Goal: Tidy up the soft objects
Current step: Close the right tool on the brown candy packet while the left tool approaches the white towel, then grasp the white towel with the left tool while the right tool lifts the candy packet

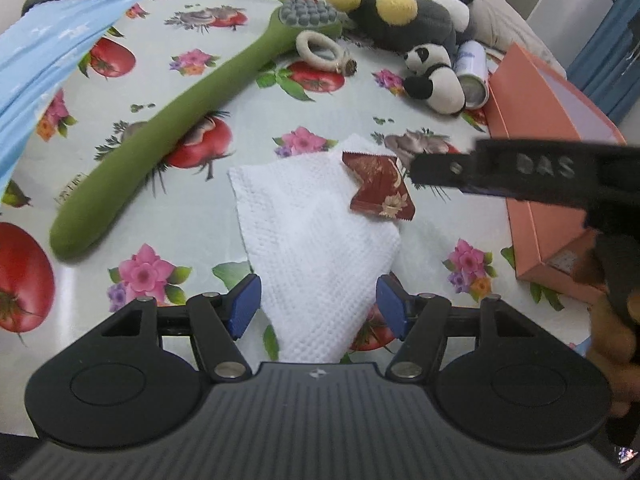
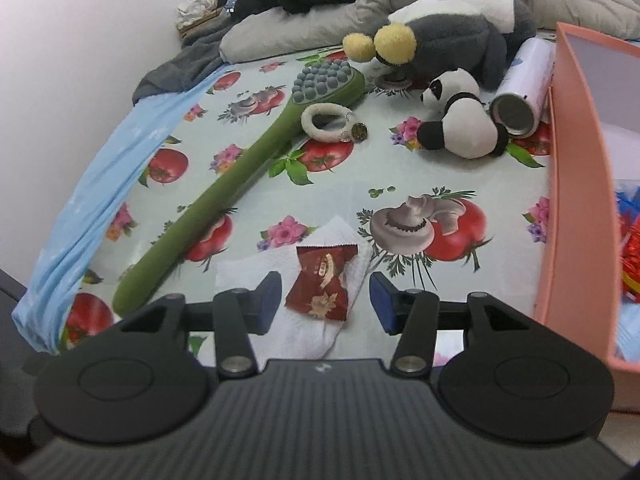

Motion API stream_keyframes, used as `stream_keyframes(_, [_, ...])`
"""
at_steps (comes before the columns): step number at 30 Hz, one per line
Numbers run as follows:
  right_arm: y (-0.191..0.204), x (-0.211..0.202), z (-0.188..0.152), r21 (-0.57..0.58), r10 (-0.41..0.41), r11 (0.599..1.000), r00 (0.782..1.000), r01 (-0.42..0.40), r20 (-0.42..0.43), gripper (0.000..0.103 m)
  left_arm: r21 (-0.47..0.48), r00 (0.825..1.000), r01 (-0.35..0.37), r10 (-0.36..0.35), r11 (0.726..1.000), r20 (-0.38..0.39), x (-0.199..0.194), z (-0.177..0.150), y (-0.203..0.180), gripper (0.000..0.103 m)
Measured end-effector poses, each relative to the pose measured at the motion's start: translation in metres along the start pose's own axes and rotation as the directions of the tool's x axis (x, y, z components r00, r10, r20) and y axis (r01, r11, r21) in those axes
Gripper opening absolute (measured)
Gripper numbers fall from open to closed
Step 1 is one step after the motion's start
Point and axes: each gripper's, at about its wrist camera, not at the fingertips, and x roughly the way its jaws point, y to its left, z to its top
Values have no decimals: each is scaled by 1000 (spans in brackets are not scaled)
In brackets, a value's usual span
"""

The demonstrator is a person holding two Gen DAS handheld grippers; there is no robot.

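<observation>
1. The white towel (image 1: 316,248) is laid flat on the fruit-print tablecloth (image 1: 208,240); in the left wrist view its long axis runs from about 11 o'clock down to 6 o'clock, and the narrow end points toward the camera.
2. A dark red snack packet (image 2: 322,282) is seen on the towel, its long axis near 12 to 6 o'clock in the right wrist view.
3. The left gripper (image 1: 318,304) is held open, with the towel's near end between its blue pads, not pressed.
4. The right gripper (image 2: 326,298) is also spread wide, with the packet between the fingers; contact cannot be told.
5. The green massage brush (image 1: 176,128) lies at 10 o'clock of the towel, head pointing to 1 o'clock.
6. The panda toy (image 2: 460,120) lies at 1 o'clock.
7. Only the right wrist view shows the inside of the pink box (image 2: 580,168); only the left wrist view shows the right gripper's finger from the side.
</observation>
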Motion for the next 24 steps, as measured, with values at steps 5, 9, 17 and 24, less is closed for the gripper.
stream_keyframes(5, [0,23,4,-9,0,1000,1000,0,-23,52,9,1000,7,-7,1000,-21,9,-4,-3,69])
stream_keyframes(9, [0,39,6,-2,11,1000,999,-11,-43,51,12,1000,5,-4,1000,-20,11,-8,-1,69])
stream_keyframes(17, [-2,49,7,6,28,1000,998,-27,-55,33,13,1000,0,0,1000,-15,10,-9,-2,69])
stream_keyframes(24, [-6,30,7,-20,-14,1000,1000,14,-6,31,26,1000,-5,5,1000,-19,12,-10,-4,64])
